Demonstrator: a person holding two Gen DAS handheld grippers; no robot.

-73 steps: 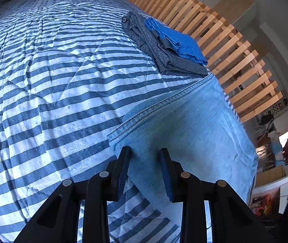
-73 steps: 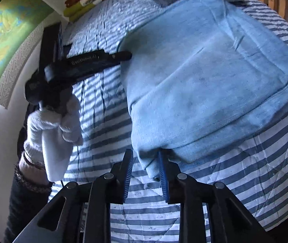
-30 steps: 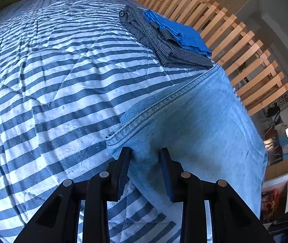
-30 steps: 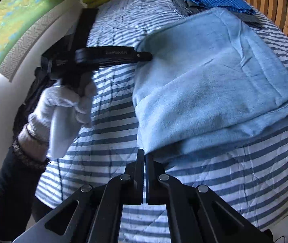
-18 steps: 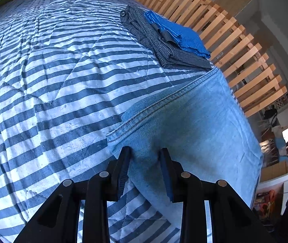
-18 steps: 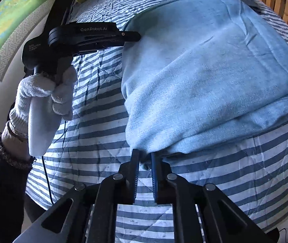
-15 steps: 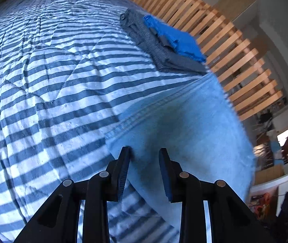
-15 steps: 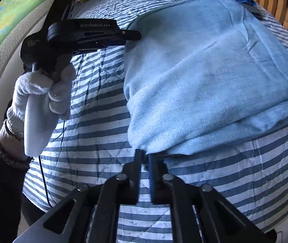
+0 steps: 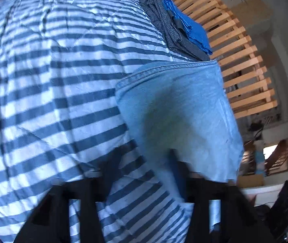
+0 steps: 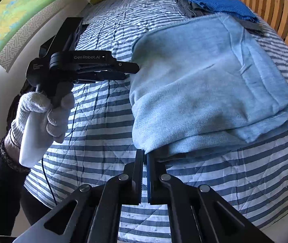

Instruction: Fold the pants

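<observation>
- Striped blue-and-white bedding (image 10: 95, 133) covers a bed with a wooden slatted rail (image 9: 243, 64) along its far side.
- Folded light-blue pants (image 10: 208, 93) lie on the bedding, just beside a stack of folded clothes (image 9: 176, 28).
- Right gripper (image 10: 145, 162) is pressed together at the near fold, with the edge of the pants over its tips.
- Left gripper (image 10: 131, 70), held by a gloved hand (image 10: 40, 119), has just been closing at the pants' edge; blur hides whether it pinches them.

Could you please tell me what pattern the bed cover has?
The bed cover has blue and white stripes, clearest in the right wrist view.
</observation>
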